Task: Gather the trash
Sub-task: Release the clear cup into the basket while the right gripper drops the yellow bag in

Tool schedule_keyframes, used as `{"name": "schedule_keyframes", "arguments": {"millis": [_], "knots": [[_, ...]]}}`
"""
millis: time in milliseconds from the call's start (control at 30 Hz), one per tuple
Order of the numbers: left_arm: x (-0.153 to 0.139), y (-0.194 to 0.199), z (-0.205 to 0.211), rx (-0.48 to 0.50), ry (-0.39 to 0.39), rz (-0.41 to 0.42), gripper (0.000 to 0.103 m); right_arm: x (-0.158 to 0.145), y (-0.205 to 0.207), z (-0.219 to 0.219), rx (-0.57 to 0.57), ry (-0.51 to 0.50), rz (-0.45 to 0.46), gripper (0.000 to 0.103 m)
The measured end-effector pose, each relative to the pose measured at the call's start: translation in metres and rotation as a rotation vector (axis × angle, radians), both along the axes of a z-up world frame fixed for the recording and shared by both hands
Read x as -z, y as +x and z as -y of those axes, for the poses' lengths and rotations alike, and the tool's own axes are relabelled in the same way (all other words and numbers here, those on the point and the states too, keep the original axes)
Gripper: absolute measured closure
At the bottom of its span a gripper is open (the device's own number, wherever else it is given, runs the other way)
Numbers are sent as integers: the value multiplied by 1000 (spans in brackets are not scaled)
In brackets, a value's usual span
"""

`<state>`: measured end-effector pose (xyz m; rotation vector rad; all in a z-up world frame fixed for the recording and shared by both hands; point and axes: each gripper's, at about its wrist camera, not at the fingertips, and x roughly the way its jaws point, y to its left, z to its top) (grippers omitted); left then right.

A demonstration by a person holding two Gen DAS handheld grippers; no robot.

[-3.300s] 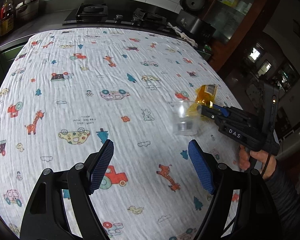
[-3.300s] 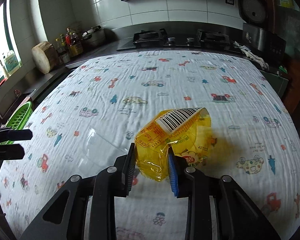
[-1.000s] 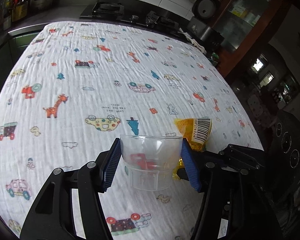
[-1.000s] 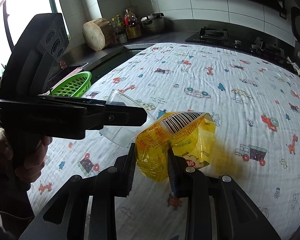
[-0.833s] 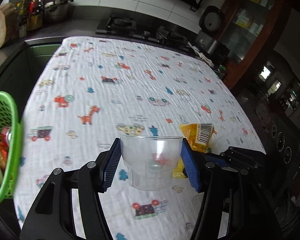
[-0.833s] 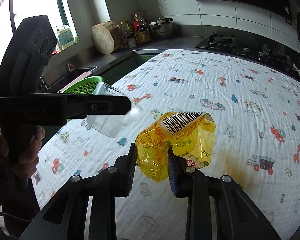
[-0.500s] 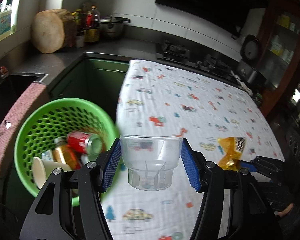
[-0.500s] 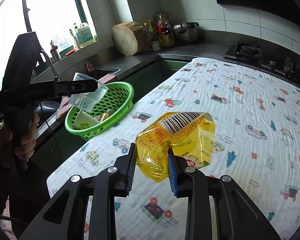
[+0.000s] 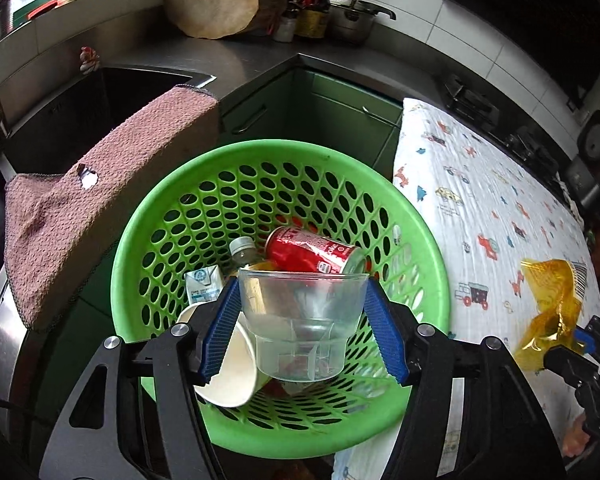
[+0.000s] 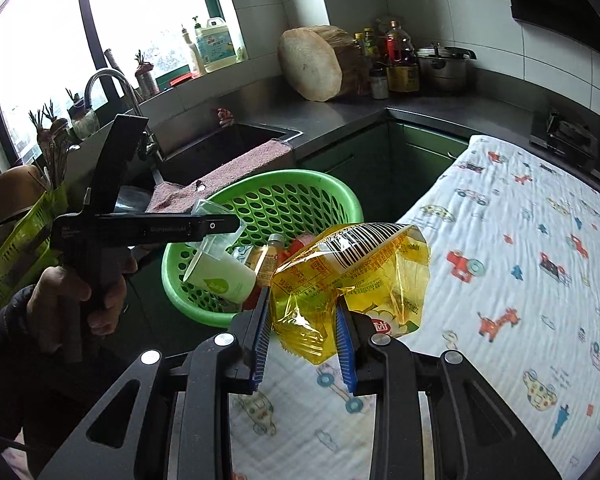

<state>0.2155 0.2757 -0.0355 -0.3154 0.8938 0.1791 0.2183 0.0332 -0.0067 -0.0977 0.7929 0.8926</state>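
Note:
My left gripper point(image 9: 303, 332) is shut on a clear plastic cup point(image 9: 302, 320) and holds it upright over the green perforated basket point(image 9: 420, 236). The basket holds a red soda can point(image 9: 312, 250), a small bottle point(image 9: 242, 250), a milk carton point(image 9: 202, 282) and a white paper cup point(image 9: 230, 372). My right gripper point(image 10: 304, 344) is shut on a crumpled yellow wrapper point(image 10: 352, 268) above the table's left edge, right of the basket point(image 10: 340, 196). The left gripper point(image 10: 204, 226) with the clear cup point(image 10: 214, 234) shows there over the basket.
A table with a white cartoon-print cloth point(image 10: 520, 260) lies right of the basket. A pink towel point(image 9: 92, 192) hangs over the sink edge point(image 9: 100, 92) left of the basket. A wooden chopping block point(image 10: 312, 64), bottles and a pot stand on the dark counter behind.
My left gripper has carried the clear cup left off the table to above the green basket. My right gripper has followed with the yellow wrapper toward the table's left edge.

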Motion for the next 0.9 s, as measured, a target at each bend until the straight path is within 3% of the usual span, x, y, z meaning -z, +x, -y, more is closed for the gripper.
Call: {"name": "schedule_keyframes", "arguments": {"millis": [433,700,900], "knots": [[-9,-12,-18,-47,-13,32,32,25,34,-71,-49,11,-71,74],[-16,-16,-22,-54,1,45,28,34,34,-85,-67,17,-115,73],[-18,-17,-25,-58,-15,59,26,33,33,-86,-69,20,-114,65]]}}
